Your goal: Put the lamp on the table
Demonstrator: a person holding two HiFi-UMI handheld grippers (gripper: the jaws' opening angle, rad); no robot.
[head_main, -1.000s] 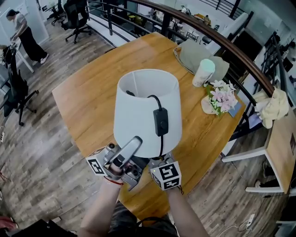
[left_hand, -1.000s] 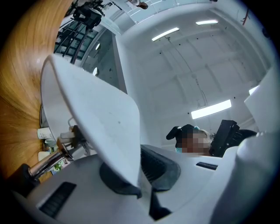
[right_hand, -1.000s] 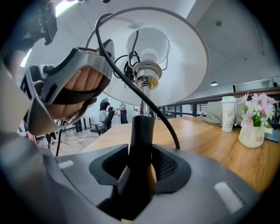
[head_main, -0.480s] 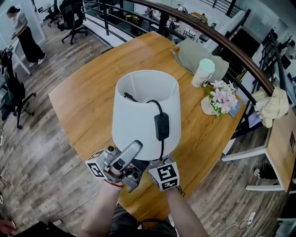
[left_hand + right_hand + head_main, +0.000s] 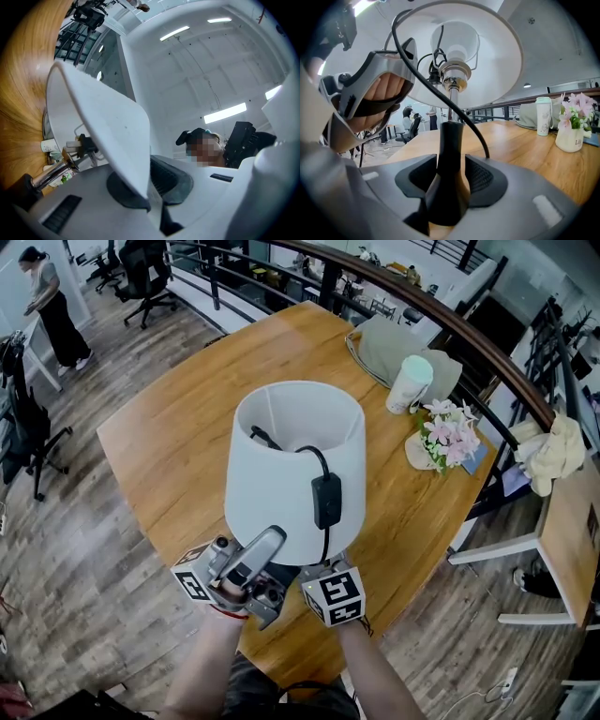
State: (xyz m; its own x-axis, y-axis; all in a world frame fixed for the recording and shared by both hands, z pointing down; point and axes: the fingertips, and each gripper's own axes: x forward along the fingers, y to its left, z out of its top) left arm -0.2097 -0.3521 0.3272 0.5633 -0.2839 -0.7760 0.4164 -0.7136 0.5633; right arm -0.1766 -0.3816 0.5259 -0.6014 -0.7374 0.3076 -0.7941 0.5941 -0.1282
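Observation:
The lamp has a white shade point(image 5: 295, 474), a black stem point(image 5: 449, 154) and a black cord with an inline switch point(image 5: 326, 501). It hangs upright over the near part of the wooden table point(image 5: 178, 437), and I cannot tell whether its foot touches the top. My left gripper point(image 5: 251, 566) is shut on the shade's lower rim point(image 5: 108, 136). My right gripper point(image 5: 317, 574) is shut on the stem, which stands between its two pads point(image 5: 483, 178). The cord point(image 5: 440, 93) loops down in front of the stem. The shade hides the foot in the head view.
At the table's far right stand a white tumbler point(image 5: 411, 384), a vase of pink flowers point(image 5: 441, 439) and a grey bag point(image 5: 394, 348). A curved railing point(image 5: 450, 324) runs behind them. Office chairs point(image 5: 28, 437) and a person point(image 5: 52, 306) are on the left. A second desk point(image 5: 572, 531) stands at right.
The lamp and both grippers stay in almost the same place; only the view has shifted a little.

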